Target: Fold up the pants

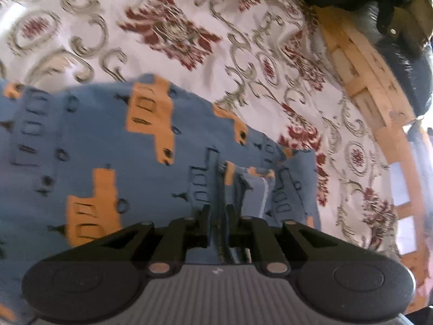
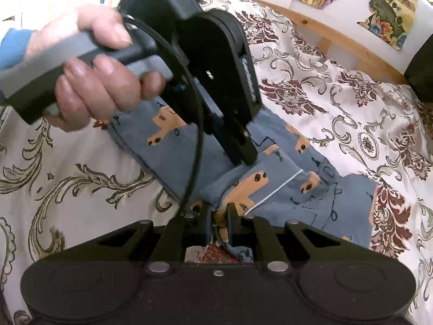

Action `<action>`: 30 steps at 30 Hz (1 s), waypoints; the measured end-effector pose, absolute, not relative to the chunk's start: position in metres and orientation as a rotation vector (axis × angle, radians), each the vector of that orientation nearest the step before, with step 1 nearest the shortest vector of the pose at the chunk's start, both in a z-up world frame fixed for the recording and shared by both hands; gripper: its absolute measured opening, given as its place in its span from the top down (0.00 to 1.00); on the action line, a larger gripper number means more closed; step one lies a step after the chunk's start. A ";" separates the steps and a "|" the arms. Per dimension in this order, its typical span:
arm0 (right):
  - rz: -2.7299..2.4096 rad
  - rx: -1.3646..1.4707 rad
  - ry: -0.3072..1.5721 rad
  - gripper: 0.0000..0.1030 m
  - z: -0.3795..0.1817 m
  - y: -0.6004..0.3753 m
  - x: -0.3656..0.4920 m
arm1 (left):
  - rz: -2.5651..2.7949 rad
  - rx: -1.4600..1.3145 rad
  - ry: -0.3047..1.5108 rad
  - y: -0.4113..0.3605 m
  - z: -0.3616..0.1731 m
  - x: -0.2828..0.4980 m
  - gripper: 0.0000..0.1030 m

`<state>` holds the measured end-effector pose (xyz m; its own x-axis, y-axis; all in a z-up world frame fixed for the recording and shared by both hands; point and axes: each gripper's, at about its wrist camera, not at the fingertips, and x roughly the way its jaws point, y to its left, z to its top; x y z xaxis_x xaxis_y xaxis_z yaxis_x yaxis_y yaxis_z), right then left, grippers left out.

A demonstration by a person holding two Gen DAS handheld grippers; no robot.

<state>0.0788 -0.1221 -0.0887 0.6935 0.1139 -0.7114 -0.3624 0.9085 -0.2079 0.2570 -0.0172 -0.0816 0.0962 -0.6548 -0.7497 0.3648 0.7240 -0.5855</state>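
Pants [image 2: 292, 195] of blue cloth printed with orange trucks lie on a floral bedspread [image 2: 338, 86], and both tongs are clamped on the same small stretch of their edge. Nearest, the right gripper [image 2: 217, 216] has its jaws drawn together on a bunched hem with a white seam line, the fabric rising straight out from between its fingertips. Just beyond it the left gripper [image 2: 240, 157], held in a hand [image 2: 89, 75], comes down steeply onto the cloth, and its own view shows the left gripper [image 1: 217, 216] pinching a ridge of gathered fabric. The two grips sit very near each other, so I judge the main risk to be a lopsided fold: with so short a span held, the rest of the garment ahead of the tongs can sag, twist or drag a crease into the layer below. The thick bunch in each jaw may also slip out partway if pulled hard. A black cable [image 2: 197, 140] hangs close to the right jaws and could snag. Beyond, the wooden bed frame [image 2: 324, 32] borders the spread.
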 end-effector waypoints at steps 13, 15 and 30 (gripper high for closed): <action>0.280 -0.308 0.762 0.89 -0.090 -0.127 0.076 | -0.860 -0.433 1.279 -0.020 -0.100 0.266 0.64; 0.280 -0.309 0.765 0.89 -0.090 -0.128 0.077 | -0.845 -0.419 1.283 -0.023 -0.101 0.267 0.65; 0.287 -0.312 0.748 0.89 -0.088 -0.125 0.075 | -0.804 -0.383 1.230 -0.024 -0.087 0.259 0.94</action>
<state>0.0753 -0.1253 -0.0877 0.6980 0.1433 -0.7016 -0.3631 0.9153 -0.1742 0.2586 -0.0240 -0.0871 0.1125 -0.7226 -0.6821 0.3351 0.6738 -0.6586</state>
